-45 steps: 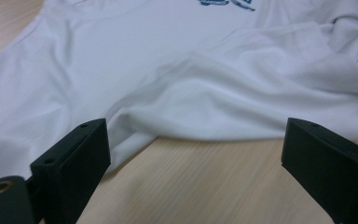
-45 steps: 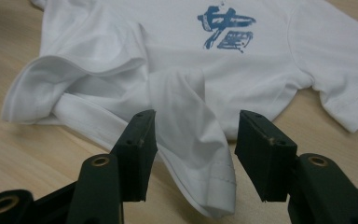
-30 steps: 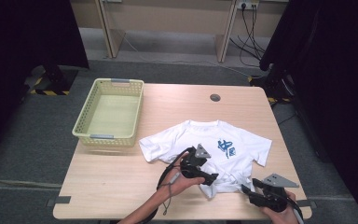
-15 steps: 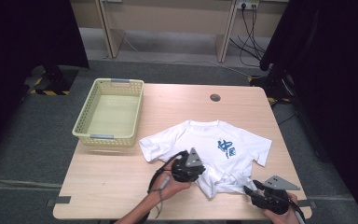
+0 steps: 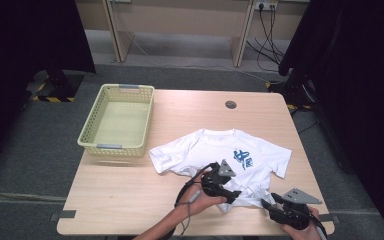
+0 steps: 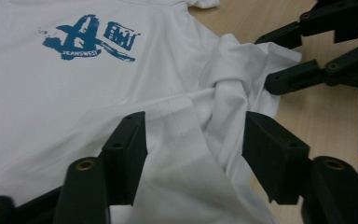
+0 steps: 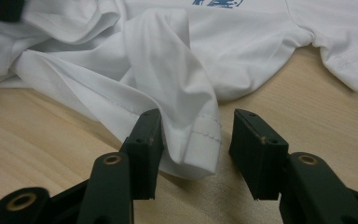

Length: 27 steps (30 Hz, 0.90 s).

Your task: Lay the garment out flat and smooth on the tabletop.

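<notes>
T-shirt [image 5: 220, 155] lies spread on table [image 5: 130, 195], right of basket [image 5: 117, 120] | high view: left gripper [image 5: 228, 192] over bunched hem, right gripper [image 5: 270, 206] just beside hem | left gripper view: jaws just reopened, parted astride rumpled cloth [image 6: 186, 140], not pinching | right gripper view: jaws apart, hem fold [image 7: 191, 135] between, unclamped

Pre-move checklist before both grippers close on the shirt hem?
1. Hem fold between right gripper fingers: ok, pads not yet pressing.
2. Fabric between left gripper fingers: ok; jaws have just been opening, no pinch.
3. T-shirt flat on table: not ok, bottom edge bunched.
4. Basket ready: ok.
5. Single layer in each grip: cannot tell.
</notes>
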Available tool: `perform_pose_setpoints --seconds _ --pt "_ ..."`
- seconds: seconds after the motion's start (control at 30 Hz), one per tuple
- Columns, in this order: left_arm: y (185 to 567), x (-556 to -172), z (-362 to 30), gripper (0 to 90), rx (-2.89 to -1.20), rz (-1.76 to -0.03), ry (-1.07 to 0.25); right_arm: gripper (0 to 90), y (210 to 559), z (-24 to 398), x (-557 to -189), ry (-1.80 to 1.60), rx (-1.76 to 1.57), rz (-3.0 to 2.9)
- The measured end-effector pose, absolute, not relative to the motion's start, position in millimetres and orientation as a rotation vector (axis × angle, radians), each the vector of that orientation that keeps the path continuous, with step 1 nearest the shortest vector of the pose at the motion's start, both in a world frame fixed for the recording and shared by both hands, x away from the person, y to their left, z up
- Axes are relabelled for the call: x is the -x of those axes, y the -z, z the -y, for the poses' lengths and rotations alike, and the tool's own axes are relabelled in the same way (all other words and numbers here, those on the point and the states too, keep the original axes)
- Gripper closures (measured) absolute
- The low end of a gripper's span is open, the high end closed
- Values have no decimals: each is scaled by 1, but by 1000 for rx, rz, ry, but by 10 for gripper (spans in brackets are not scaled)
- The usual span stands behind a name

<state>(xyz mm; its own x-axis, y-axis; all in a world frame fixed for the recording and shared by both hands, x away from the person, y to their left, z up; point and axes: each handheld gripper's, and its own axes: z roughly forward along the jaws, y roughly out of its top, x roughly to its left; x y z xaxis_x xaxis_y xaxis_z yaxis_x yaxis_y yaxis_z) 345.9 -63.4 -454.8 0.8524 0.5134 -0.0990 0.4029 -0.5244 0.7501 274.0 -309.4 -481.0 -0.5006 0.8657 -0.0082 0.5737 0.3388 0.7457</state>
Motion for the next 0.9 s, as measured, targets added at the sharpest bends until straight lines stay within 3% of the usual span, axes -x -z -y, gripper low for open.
perform_pose_setpoints --seconds 0.07,0.1,0.23,0.33,0.67,0.9 --pt "462 -349 74 307 -2222 -673 -199 535 481 310 -274 -985 -1263 -2204" --pt "466 -350 77 329 -2252 -654 -227 534 481 310 -274 -986 -1260 -2204" --pt "470 -351 66 699 -2253 -594 -355 534 482 311 -274 -992 -1253 -2205" --pt "466 -347 48 815 -2221 -570 -393 534 482 312 -274 -998 -1249 -2207" --pt "459 -319 -46 798 -2050 -693 -341 529 481 317 -269 -989 -1271 -2198" --pt "475 -280 -83 760 -1997 -749 -277 478 480 316 -262 -952 -1290 -2200"
